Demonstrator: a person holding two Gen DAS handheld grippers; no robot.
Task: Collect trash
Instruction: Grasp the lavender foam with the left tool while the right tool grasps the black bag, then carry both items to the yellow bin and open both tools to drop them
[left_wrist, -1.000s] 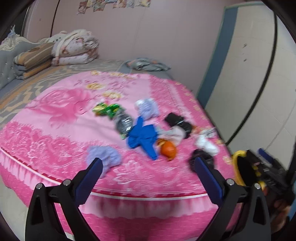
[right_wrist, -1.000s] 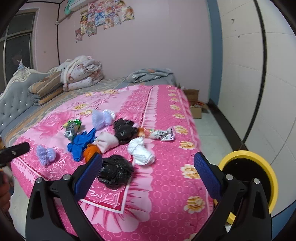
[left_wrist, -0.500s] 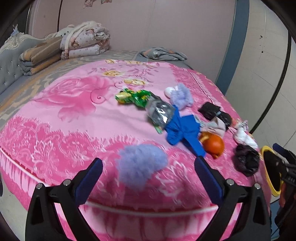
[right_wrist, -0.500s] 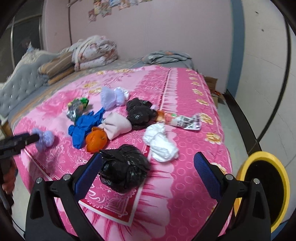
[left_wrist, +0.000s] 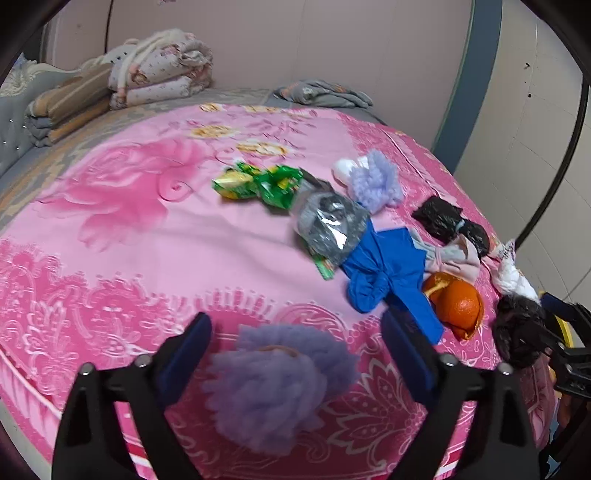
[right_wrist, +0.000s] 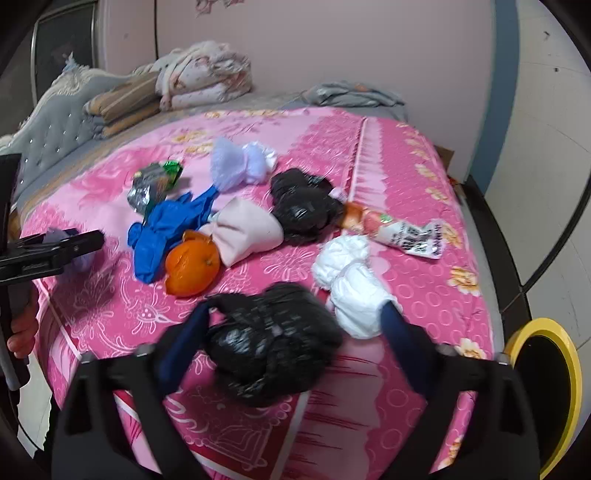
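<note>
No readable text; the print on the tube wrapper (right_wrist: 402, 232) is too blurred for me. Both grippers came down closer since earlier, jaws just closing. Left gripper (left_wrist: 295, 347) spread around the fluffy purple wad (left_wrist: 277, 387), right gripper (right_wrist: 295, 325) around the crumpled black bag (right_wrist: 273, 343), both at the bed (left_wrist: 110, 240) near edge, unpinched.

Folded quilts (left_wrist: 159, 70) and a grey garment (left_wrist: 325, 94) lie on the pink bed (left_wrist: 110, 229).

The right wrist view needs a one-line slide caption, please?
Open right tool straddles a black bag on the pink bed.
</note>
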